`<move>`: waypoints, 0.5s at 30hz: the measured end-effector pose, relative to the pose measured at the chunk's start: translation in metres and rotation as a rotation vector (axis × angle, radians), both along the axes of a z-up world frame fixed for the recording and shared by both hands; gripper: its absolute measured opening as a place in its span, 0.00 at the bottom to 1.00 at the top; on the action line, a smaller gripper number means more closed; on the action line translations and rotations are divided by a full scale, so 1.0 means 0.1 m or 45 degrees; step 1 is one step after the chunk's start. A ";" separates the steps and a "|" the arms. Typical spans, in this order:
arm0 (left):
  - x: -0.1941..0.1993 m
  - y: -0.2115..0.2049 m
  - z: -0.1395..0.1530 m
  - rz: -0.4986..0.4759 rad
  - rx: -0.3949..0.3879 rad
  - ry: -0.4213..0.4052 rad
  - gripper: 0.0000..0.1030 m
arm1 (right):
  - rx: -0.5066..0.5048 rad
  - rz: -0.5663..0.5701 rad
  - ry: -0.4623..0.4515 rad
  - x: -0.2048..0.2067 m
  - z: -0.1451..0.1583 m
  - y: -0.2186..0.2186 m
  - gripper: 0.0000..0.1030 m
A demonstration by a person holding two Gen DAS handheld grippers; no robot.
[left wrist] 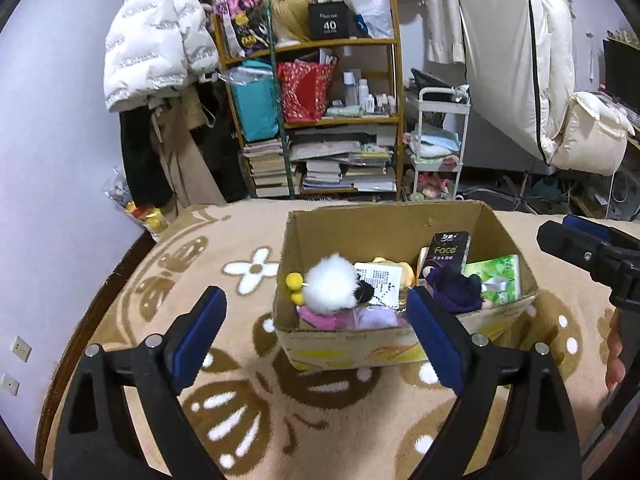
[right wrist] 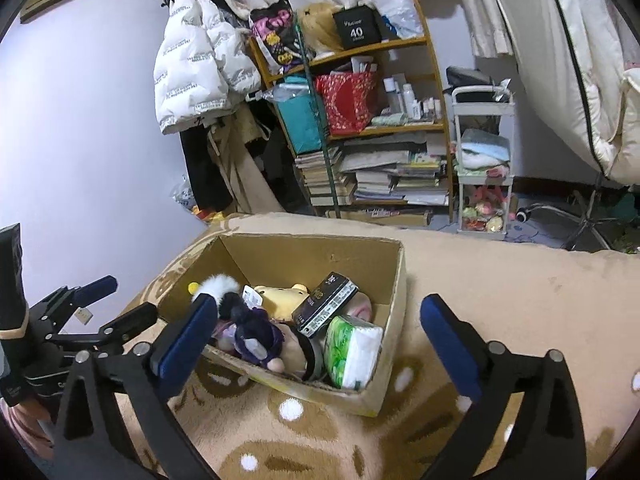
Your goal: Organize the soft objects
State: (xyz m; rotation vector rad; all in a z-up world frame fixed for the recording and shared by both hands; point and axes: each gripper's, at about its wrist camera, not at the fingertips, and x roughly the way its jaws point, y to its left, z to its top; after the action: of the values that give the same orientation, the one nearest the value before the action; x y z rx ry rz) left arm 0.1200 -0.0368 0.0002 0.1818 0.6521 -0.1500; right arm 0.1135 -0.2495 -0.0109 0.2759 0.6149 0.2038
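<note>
An open cardboard box [right wrist: 394,280] is set on the tan patterned blanket [right wrist: 500,280]. In it are seen a white fluffy plush [left wrist: 330,282], a yellow plush [right wrist: 280,298], a dark purple doll [right wrist: 256,334], a black tissue pack [right wrist: 326,310] and a green-and-white tissue pack [right wrist: 352,350], crowded together. The left gripper [left wrist: 316,332] and right gripper [right wrist: 320,340] are both spread wide, nothing held, before the box.

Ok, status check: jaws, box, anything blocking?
Left gripper open, empty. Right gripper open, empty. Cardboard box on blanket, plush toys and tissue packs inside. Nothing blocking.
</note>
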 end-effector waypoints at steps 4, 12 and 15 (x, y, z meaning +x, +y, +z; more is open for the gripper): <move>-0.21 0.05 0.15 0.013 0.000 -0.055 0.95 | -0.021 -0.016 -0.043 -0.19 0.11 -0.02 1.00; -0.66 0.12 0.37 0.039 0.006 -0.142 0.98 | -0.046 -0.061 -0.128 -0.55 0.31 -0.04 1.00; -0.79 0.13 0.40 0.040 0.014 -0.152 0.98 | -0.058 -0.056 -0.161 -0.67 0.38 -0.02 1.00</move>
State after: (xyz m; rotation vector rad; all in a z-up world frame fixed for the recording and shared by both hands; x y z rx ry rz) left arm 0.0408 -0.0239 0.0403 0.1897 0.5366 -0.1046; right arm 0.0468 -0.2520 0.0268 0.2303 0.4874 0.1637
